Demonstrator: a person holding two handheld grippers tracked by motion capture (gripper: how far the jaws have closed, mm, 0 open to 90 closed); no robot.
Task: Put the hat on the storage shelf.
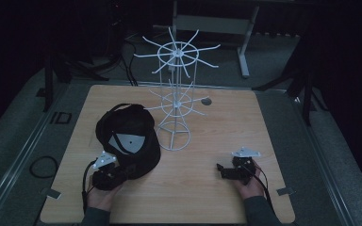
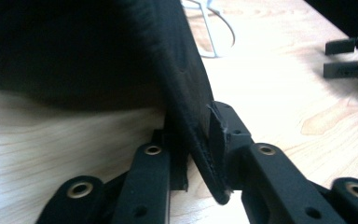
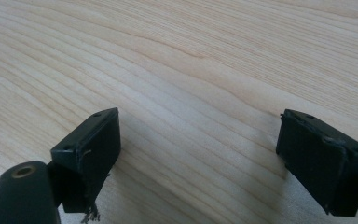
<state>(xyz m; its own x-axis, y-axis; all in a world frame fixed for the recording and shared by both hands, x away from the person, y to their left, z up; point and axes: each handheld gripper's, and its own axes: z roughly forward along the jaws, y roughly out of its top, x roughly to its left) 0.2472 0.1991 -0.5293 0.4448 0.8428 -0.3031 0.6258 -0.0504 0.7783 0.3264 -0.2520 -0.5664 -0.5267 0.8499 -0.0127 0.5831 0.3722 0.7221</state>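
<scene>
A pale wooden table (image 1: 226, 136) carries a black cap (image 1: 129, 139) near its left edge and a white wire rack (image 1: 175, 101) just beside it, toward the far edge. A small dark disc (image 1: 206, 101) lies beyond the rack.

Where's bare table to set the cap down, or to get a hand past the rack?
Free: the right half of the table, between the wire rack and the right edge, beyond the right gripper; also the near strip between both grippers. Crowded: left centre, where the black cap, pinched at its edge by the left gripper, sits close beside the rack's base.
</scene>
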